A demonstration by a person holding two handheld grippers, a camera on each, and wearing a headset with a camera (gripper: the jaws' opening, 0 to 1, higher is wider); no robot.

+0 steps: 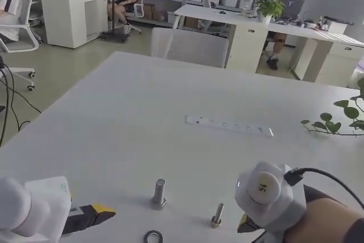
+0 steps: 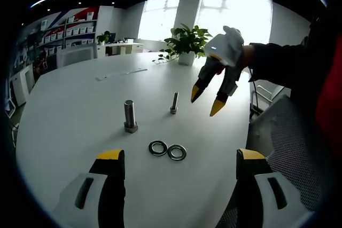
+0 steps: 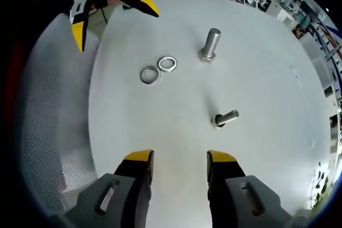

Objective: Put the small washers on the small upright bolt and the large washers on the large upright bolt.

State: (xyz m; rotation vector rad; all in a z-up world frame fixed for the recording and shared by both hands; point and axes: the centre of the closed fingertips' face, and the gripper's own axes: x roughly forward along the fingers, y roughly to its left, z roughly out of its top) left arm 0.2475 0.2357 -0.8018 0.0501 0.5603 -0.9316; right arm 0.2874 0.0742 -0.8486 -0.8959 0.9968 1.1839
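Left gripper view: two washers (image 2: 152, 148) flat just ahead of left gripper (image 2: 180, 156), jaws released, empty; right gripper (image 2: 205, 106) beyond, likewise released.

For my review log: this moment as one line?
left claw open, empty; right claw open, empty; washers flat on table; large bolt, small bolt bare

- big bolt (image 2: 130, 116) and small bolt (image 2: 174, 102): bare silvery metal, satin sheen, ribbed where the thread runs
- near washer (image 2: 158, 148) and far washer (image 2: 177, 152): smooth metal, a bit shinier
- table (image 1: 142, 101): white top, smooth and matt, only soft glare
- left gripper (image 2: 180, 158) and right gripper (image 3: 180, 157): hard plastic, white shells slightly glossy, black jaws duller
- grey mesh (image 3: 48, 121) by the table edge: woven, rough-looking
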